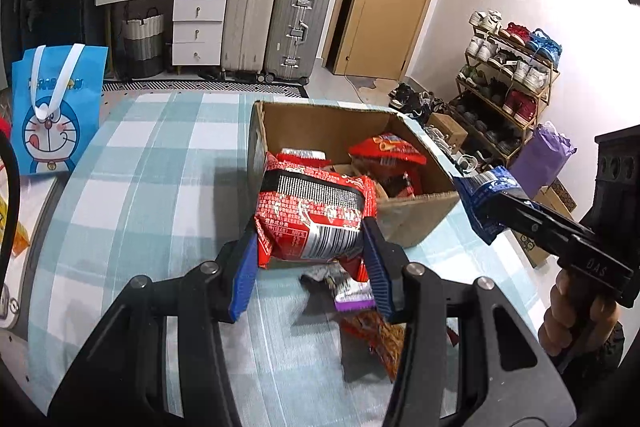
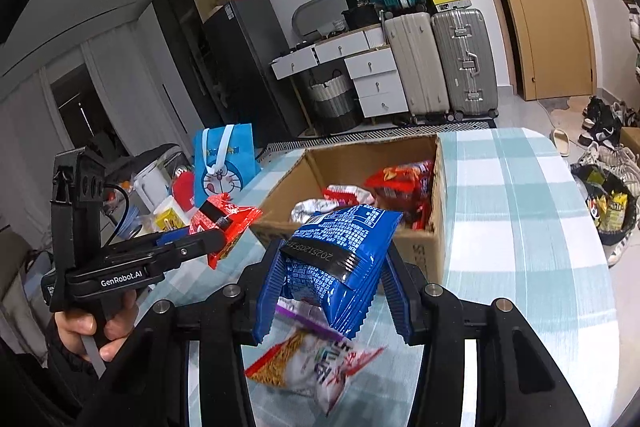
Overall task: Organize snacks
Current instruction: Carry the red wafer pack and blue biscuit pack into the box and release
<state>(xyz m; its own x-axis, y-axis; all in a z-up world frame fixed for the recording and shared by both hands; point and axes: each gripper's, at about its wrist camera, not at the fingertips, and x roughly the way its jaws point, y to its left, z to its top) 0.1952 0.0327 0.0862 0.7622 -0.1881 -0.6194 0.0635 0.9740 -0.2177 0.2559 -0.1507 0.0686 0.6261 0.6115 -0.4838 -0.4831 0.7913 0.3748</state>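
My left gripper (image 1: pixel 312 251) is shut on a red snack packet (image 1: pixel 316 215), held above the checked tablecloth just in front of the open cardboard box (image 1: pixel 416 211). My right gripper (image 2: pixel 332 287) is shut on a blue snack packet (image 2: pixel 340 259), also raised in front of the box (image 2: pixel 352 163). The box holds several red and silver packets (image 2: pixel 404 183). Below the grippers on the cloth lie a purple-edged packet (image 1: pixel 352 297) and an orange-and-white noodle snack bag (image 2: pixel 316 367). Each gripper shows in the other's view, the right one (image 1: pixel 486 205) at the right and the left one (image 2: pixel 222 231) at the left.
A blue cartoon gift bag (image 1: pixel 52 111) stands at the table's far left. A hand (image 2: pixel 92 327) holds the left gripper's handle. Suitcases (image 1: pixel 276 27), white drawers, a wooden door and a shoe rack (image 1: pixel 504 95) stand beyond the table. A purple bag (image 1: pixel 540 159) sits off the right edge.
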